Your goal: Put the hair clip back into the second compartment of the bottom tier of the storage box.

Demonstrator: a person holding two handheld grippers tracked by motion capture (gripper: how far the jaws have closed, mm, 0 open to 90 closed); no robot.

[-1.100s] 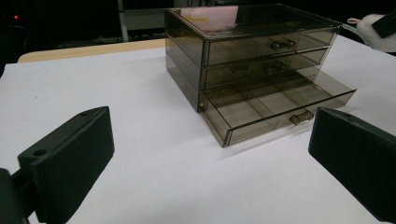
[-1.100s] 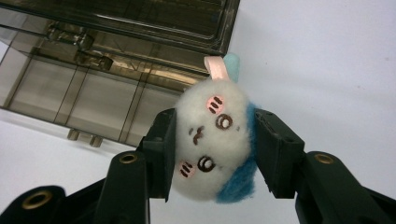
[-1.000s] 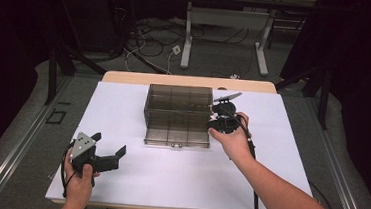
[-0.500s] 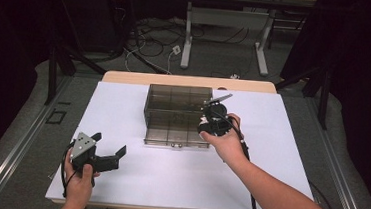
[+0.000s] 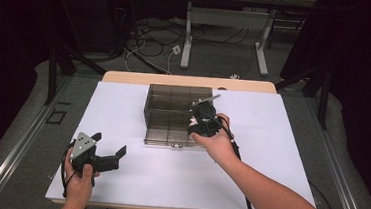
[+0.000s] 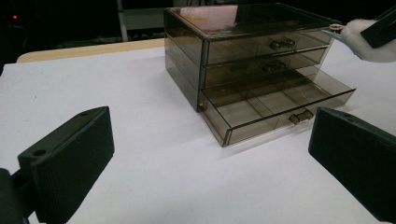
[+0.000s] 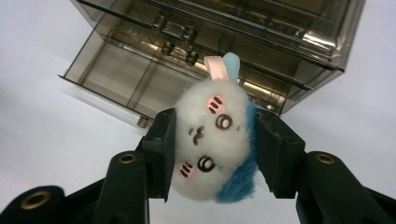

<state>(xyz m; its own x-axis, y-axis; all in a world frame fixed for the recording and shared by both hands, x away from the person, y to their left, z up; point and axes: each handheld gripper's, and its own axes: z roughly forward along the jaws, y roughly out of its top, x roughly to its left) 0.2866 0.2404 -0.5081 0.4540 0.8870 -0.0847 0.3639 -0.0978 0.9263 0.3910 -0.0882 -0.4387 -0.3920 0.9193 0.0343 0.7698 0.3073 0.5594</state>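
At about seven o'clock on the white table [image 5: 269, 156], the left gripper [image 5: 111, 155] rests in the person's left hand [image 5: 79, 186] near the front edge, its black jaws spread wide with nothing between them; from the left gripper view those jaws frame the smoky drawer cabinet [image 6: 243, 51] without touching it, so this hand looks idle for now; toward the table's centre and twelve o'clock stands that three-drawer cabinet [image 5: 175, 111], its bottom drawer [image 6: 275, 105] already pulled out toward the person and, as far as its divided compartments can be seen, holding nothing, while the two drawers above it sit closed; so the opening step looks done; just right of the cabinet, at roughly one o'clock, the right gripper [image 5: 201, 120] hangs over the cabinet's right front corner, clamped on a small plush toy [image 7: 217, 140], a white fluffy head with a stitched face, pink and blue ears and blue at its back; the right gripper view shows both pads pressed into its sides, with the open drawer [image 7: 116, 74] beyond and below it; by my judgement the toy is picked up and carried most of the way, but it is not yet in the drawer; what is left is to lower it into a compartment, let go, and probably push the drawer shut.
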